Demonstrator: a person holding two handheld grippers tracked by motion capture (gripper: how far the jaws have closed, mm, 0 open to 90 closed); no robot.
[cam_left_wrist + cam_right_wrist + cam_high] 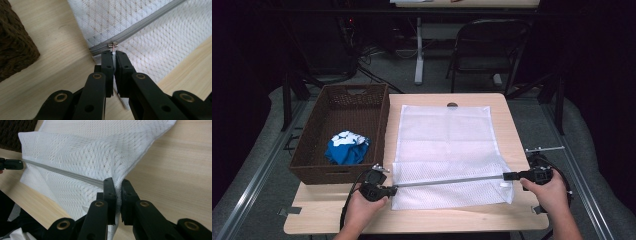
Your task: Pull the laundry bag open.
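The mesh bag (pixel 447 150) looks light, limp and easily snagged; best held at the zip (pixel 447 180) ends or hem. White netting with a grey zip, it lies flat on the worktop (pixel 512 220) beside a basket (pixel 337 135). The left gripper (pixel 113 53) is clamped on the zip pull (pixel 113 45); the right gripper (pixel 118 181) pinches the bag's far end

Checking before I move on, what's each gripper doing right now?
Left gripper: closed on the zipper pull of the mesh bag.
Right gripper: closed on the bag's other zipper end.
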